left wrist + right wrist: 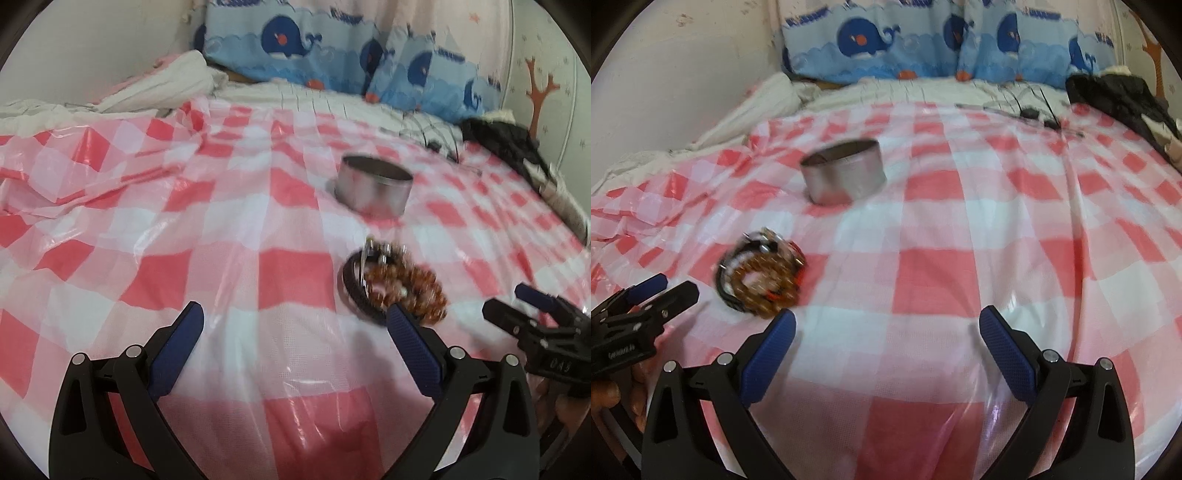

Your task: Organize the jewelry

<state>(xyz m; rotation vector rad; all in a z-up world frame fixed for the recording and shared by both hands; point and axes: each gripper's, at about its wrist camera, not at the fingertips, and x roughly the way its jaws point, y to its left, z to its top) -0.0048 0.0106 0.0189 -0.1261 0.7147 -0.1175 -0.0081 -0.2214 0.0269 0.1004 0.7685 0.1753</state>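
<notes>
Bracelet pile [391, 284] laid mid-bed on checkered plastic sheet [207, 266], just beyond left gripper [295, 325], left of right gripper [886, 328], both jaws spread wide and empty, open metal tin [375, 188] set farther toward pillows [295, 44].

We're in a home bedroom: a bed [849, 92] under a pink checked plastic sheet [960, 229], whale-print pillows [871, 44] against the wall, rumpled white bedding [177, 81] and a tree sticker [537, 96] on the wall.
</notes>
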